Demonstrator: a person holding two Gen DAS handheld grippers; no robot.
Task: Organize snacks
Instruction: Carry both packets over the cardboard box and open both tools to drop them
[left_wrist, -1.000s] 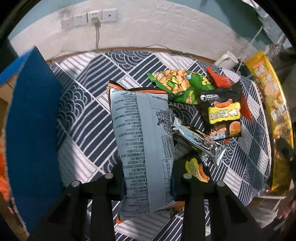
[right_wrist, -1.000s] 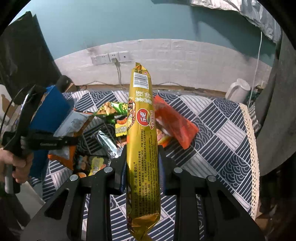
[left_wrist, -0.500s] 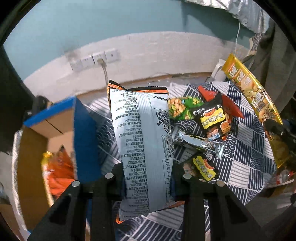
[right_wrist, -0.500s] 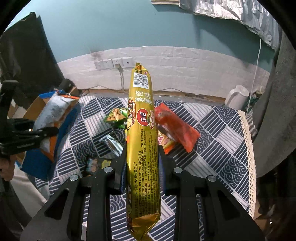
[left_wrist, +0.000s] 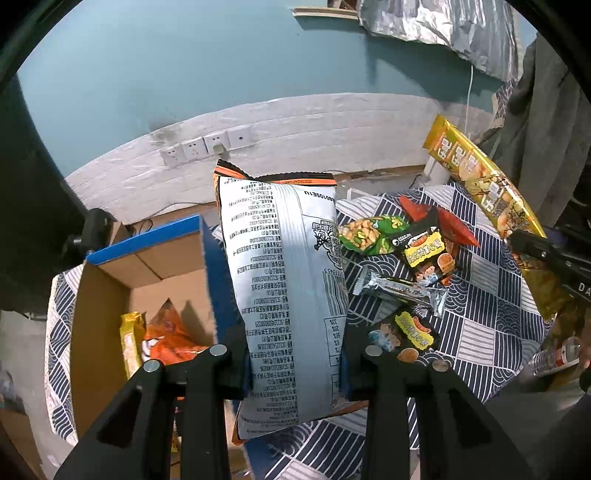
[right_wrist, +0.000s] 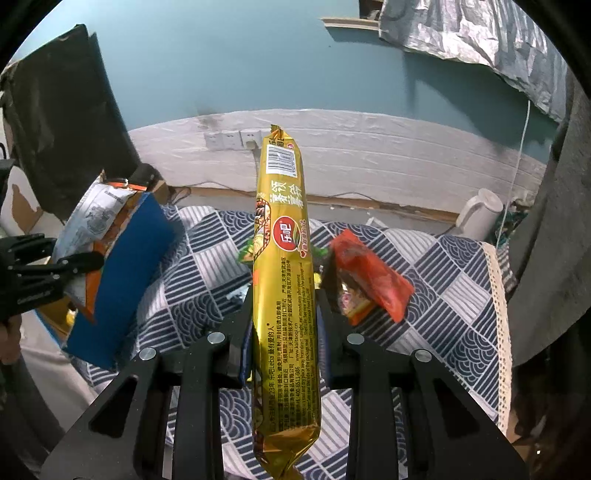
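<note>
My left gripper (left_wrist: 293, 360) is shut on a grey-backed orange snack bag (left_wrist: 284, 280) and holds it upright above the right wall of an open blue cardboard box (left_wrist: 110, 295). The box holds an orange bag (left_wrist: 168, 334) and a yellow packet (left_wrist: 129, 343). My right gripper (right_wrist: 282, 325) is shut on a long gold snack tube (right_wrist: 284, 266) held upright above the table; it also shows in the left wrist view (left_wrist: 491, 206). The box also shows in the right wrist view (right_wrist: 125, 273), with the left gripper's bag (right_wrist: 92, 221) beside it.
Loose snacks lie on the blue-and-white patterned tablecloth (left_wrist: 487, 325): a green peanut bag (left_wrist: 373, 234), a black packet (left_wrist: 428, 254), a silver bar (left_wrist: 399, 290), a small dark packet (left_wrist: 406, 334) and a red bag (right_wrist: 369, 273). A white kettle (right_wrist: 480, 214) stands at the back right.
My left gripper has risen and tilted back with its bag, so the inside of the box came into view. My right gripper stays shut on the gold tube, slightly shifted.
</note>
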